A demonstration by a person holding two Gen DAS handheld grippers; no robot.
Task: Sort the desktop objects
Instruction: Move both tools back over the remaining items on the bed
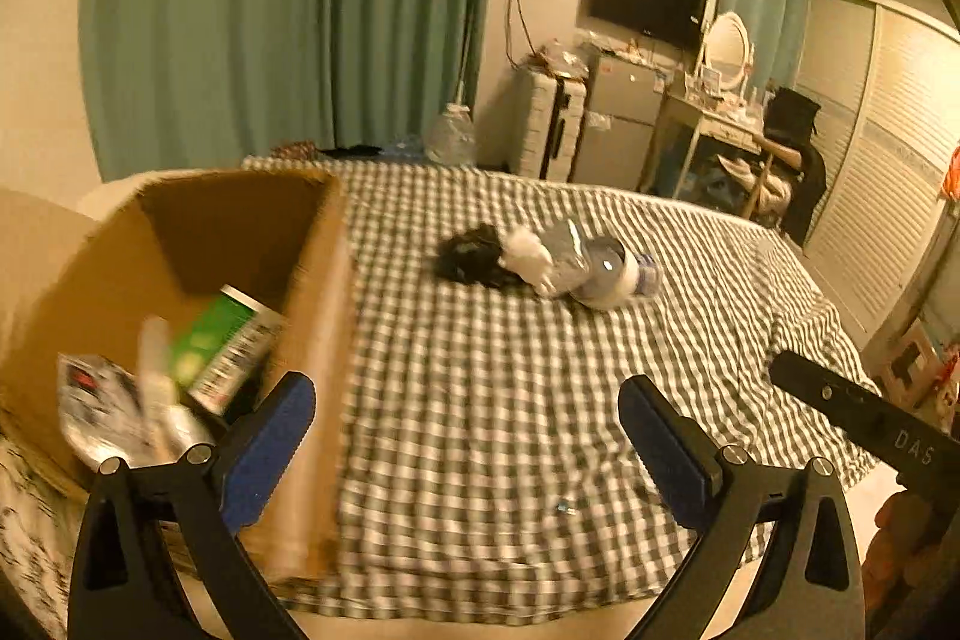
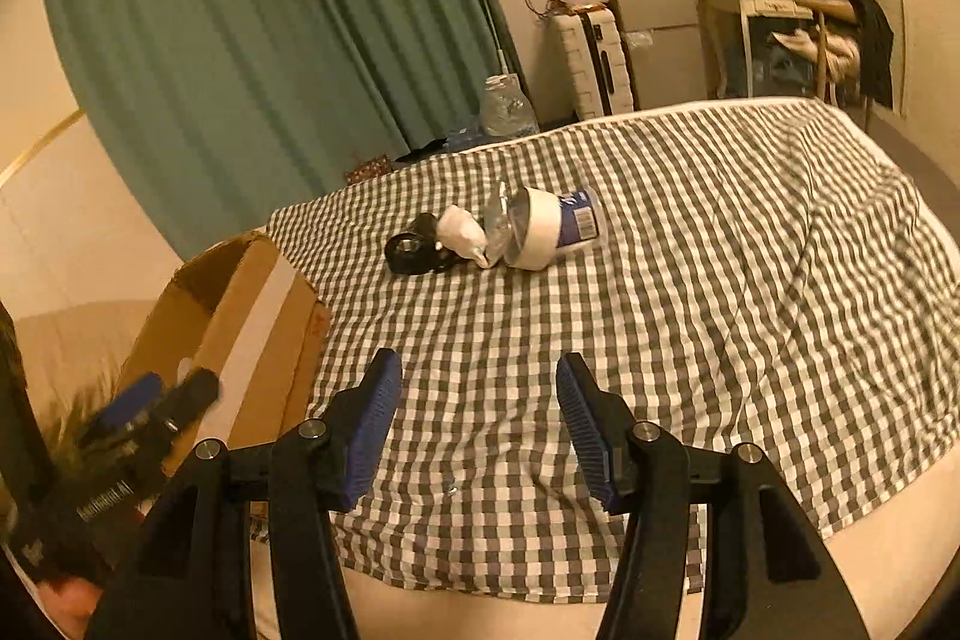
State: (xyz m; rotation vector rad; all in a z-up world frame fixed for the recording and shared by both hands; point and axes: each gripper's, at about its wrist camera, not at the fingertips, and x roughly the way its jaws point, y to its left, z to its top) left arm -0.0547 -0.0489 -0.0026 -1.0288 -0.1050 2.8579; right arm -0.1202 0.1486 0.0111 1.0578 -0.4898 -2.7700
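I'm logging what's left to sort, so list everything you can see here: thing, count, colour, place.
Cardboard box: one, brown, bed's left edge.
Green-labelled container: one, inside box.
Printed packet: one, black-white, inside box, blurred.
White jar: one, blue label, lying mid-bed.
White tube: one, beside jar.
Black object: one, left of tube.
Checked bedcover: one, grey-white.
Curtains: green, behind the bed.
Left gripper: open, empty.
Right gripper: open, empty.
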